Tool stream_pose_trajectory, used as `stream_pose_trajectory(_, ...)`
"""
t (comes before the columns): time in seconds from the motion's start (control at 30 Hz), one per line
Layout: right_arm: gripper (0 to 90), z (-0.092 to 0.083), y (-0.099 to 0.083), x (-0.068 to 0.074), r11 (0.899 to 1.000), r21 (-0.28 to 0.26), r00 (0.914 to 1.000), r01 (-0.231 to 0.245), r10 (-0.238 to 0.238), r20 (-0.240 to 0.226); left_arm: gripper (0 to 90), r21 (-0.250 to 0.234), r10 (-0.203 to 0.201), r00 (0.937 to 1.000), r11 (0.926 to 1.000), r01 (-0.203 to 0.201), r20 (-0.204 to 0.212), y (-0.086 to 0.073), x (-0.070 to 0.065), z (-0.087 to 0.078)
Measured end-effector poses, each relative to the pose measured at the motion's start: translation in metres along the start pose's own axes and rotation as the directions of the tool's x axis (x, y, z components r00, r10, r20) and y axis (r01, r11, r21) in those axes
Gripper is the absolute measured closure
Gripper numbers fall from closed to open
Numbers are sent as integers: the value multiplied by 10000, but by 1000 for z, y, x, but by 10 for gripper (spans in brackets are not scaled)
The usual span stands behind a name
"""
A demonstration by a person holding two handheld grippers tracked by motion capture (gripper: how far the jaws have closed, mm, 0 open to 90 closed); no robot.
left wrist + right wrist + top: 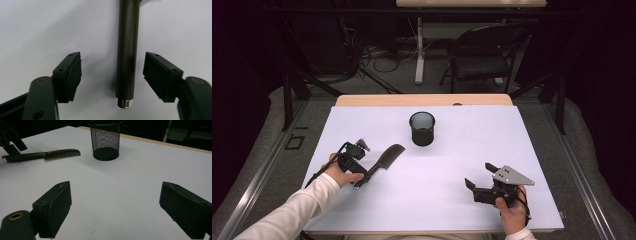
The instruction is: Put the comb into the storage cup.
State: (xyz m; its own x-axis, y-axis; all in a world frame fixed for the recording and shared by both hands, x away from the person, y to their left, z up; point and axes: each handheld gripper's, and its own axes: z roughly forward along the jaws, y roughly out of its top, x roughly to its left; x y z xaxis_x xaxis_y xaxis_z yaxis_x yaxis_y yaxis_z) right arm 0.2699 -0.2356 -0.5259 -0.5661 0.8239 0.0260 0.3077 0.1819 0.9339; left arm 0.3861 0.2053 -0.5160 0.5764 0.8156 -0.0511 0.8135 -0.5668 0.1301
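Observation:
A dark comb lies flat on the white table, teeth toward the middle and handle toward the person's left hand. My left gripper points down over that handle. In the left gripper view the handle runs between the jaws of the gripper, with a gap on each side and neither pad touching it. My right gripper rests open at the front right with nothing between its fingers. From the right gripper view I see the comb at far left.
A black mesh cup stands upright near the middle back of the table, also in the right gripper view. Beyond the table's wooden far edge are a black chair, cables and a table leg.

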Motion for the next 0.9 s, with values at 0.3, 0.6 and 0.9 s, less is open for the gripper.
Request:
stream_pose_trajectory(0.3, 106, 0, 0, 0, 10000, -2, 10000, 9, -9, 8, 467, 325, 330, 9993, 9989, -324, -174, 1, -6, 6)
stream_pose_trajectory(0.6, 106, 0, 0, 0, 10000, 2, 10000, 5, -5, 11, 553, 345, 579, 9977, 9978, -566, -358, 1, -9, 8)
stream_pose_trajectory(0.9, 106, 0, 0, 0, 10000, 6, 10000, 9, -9, 9, 627, 296, 536, 9982, 9982, -529, -249, 1, -10, 9)
